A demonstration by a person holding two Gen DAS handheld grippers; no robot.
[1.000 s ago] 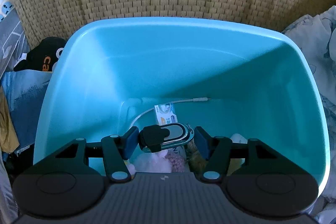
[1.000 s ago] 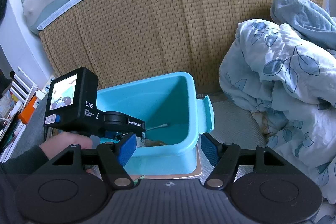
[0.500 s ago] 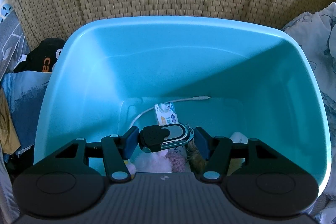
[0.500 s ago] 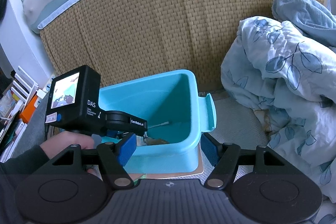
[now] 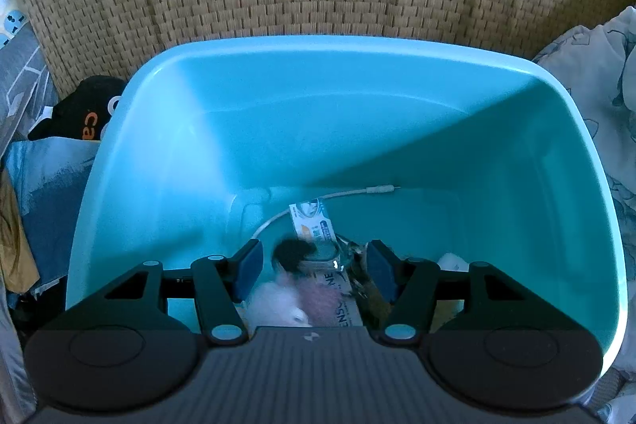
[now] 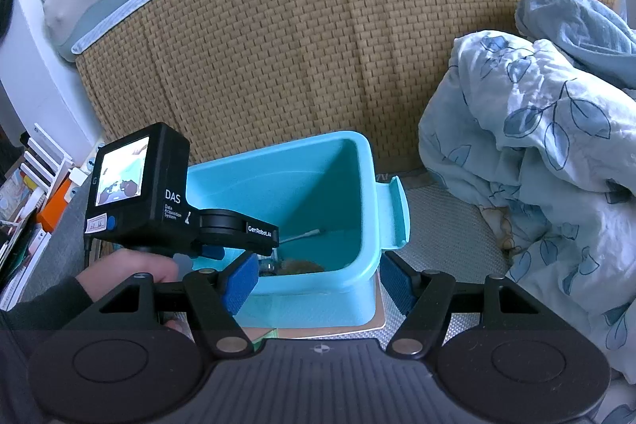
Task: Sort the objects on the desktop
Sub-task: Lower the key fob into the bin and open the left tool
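A teal plastic bin (image 5: 357, 114) fills the left wrist view. My left gripper (image 5: 314, 261) hangs over its near end, pointing steeply down. A small black-and-silver clip-like thing (image 5: 302, 251) shows blurred between the fingers, apart from both pads, just above the bin's contents. Below lie a white cable (image 5: 346, 191), a small printed packet (image 5: 312, 221), white and pink fluffy items (image 5: 278, 301) and a lettered box (image 5: 346, 304). My right gripper (image 6: 314, 281) stands open and empty in front of the bin (image 6: 310, 185). A hand (image 6: 131, 269) holds the left gripper's body (image 6: 159, 193).
A woven straw mat (image 6: 318, 46) rises behind the bin. A crumpled leaf-print quilt (image 6: 536, 165) lies to the right. A black cap (image 5: 79, 110) and clothes sit left of the bin, books (image 6: 24, 209) further left. The bin stands on a thin board (image 6: 377, 320).
The black-and-silver thing, sharp and spanning the left gripper's pads before, is now blurred, looks smaller and has a gap to the pads. Neither hand has moved.
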